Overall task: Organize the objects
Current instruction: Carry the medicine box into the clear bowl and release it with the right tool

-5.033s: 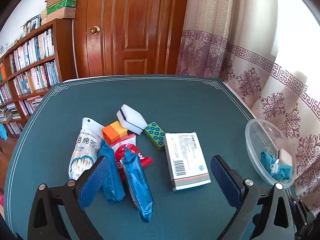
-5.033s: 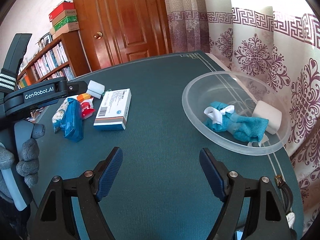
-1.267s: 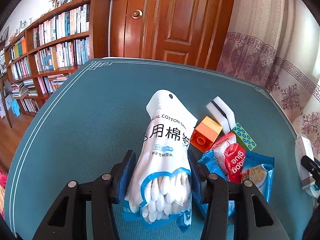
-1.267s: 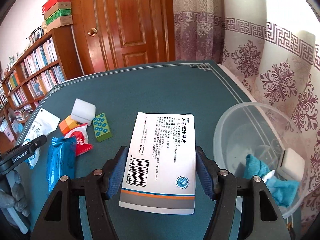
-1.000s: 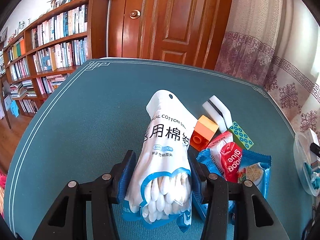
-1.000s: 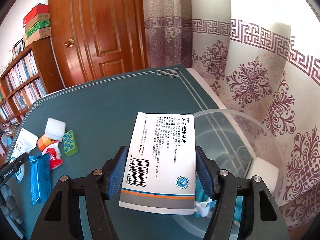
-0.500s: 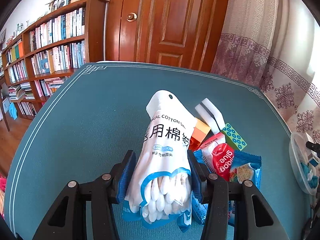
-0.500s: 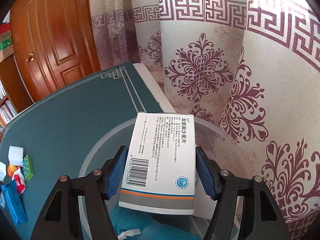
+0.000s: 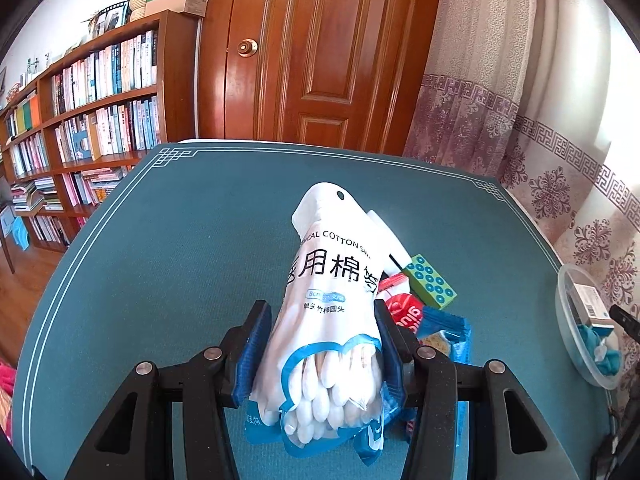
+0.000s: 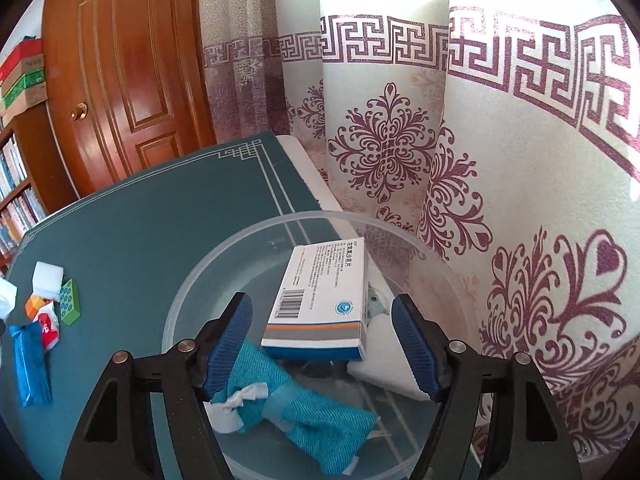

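Grippers tilt downward: left gripper (image 9: 322, 354) clamps the cotton swab bag (image 9: 334, 304); right gripper (image 10: 320, 344), jaws opening, frames the medicine box (image 10: 320, 304) over the clear bowl (image 10: 192, 304).

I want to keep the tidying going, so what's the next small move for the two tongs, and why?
Probably carry the cotton swab bag across to the clear bowl. The left tongs are shut on it above the table, while the right tongs are opening with the medicine box loose between them, dropping into the bowl; they should likely back away to make room.
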The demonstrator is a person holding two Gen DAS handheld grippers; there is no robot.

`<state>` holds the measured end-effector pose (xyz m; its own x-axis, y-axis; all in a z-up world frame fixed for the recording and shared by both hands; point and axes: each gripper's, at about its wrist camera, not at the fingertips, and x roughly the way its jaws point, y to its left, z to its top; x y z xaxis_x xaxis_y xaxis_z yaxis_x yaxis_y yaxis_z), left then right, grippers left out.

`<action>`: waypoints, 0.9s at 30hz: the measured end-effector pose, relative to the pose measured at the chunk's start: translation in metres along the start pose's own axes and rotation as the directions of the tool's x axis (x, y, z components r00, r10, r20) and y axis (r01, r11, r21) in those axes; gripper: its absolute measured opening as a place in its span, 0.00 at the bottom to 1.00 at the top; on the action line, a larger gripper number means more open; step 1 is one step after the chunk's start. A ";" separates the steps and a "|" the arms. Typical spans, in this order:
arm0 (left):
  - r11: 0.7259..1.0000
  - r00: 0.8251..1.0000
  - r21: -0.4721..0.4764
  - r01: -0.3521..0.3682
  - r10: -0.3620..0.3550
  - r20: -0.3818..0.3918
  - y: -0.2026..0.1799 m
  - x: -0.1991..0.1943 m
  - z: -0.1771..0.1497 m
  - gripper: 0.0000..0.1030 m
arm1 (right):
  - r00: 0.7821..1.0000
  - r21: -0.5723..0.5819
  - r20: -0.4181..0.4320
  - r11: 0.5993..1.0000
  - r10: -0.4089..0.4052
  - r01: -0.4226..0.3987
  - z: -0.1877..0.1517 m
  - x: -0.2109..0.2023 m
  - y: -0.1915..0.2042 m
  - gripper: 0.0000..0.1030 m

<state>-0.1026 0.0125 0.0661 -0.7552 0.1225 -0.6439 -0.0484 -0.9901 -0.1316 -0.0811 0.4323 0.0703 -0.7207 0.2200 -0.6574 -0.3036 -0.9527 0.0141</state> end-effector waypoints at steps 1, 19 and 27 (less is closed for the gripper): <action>1.000 1.000 0.007 0.008 -0.008 0.000 -0.004 -0.002 0.000 0.52 | 1.000 -0.012 -0.001 1.000 -0.004 0.004 -0.004 -0.003 0.000 0.71; 0.982 0.993 0.143 0.121 -0.120 -0.015 -0.085 -0.021 0.000 0.52 | 0.996 -0.026 -0.070 0.998 -0.051 0.049 -0.019 0.024 -0.024 0.71; 0.956 0.977 0.206 0.210 -0.199 -0.073 -0.140 -0.014 -0.006 0.52 | 1.000 -0.063 0.003 0.998 0.008 -0.008 -0.030 -0.013 -0.018 0.71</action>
<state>-0.0810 0.1498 0.0889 -0.6805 0.3214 -0.6585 -0.3391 -0.9348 -0.1058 -0.0475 0.4408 0.0564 -0.7253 0.2128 -0.6547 -0.2579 -0.9658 -0.0281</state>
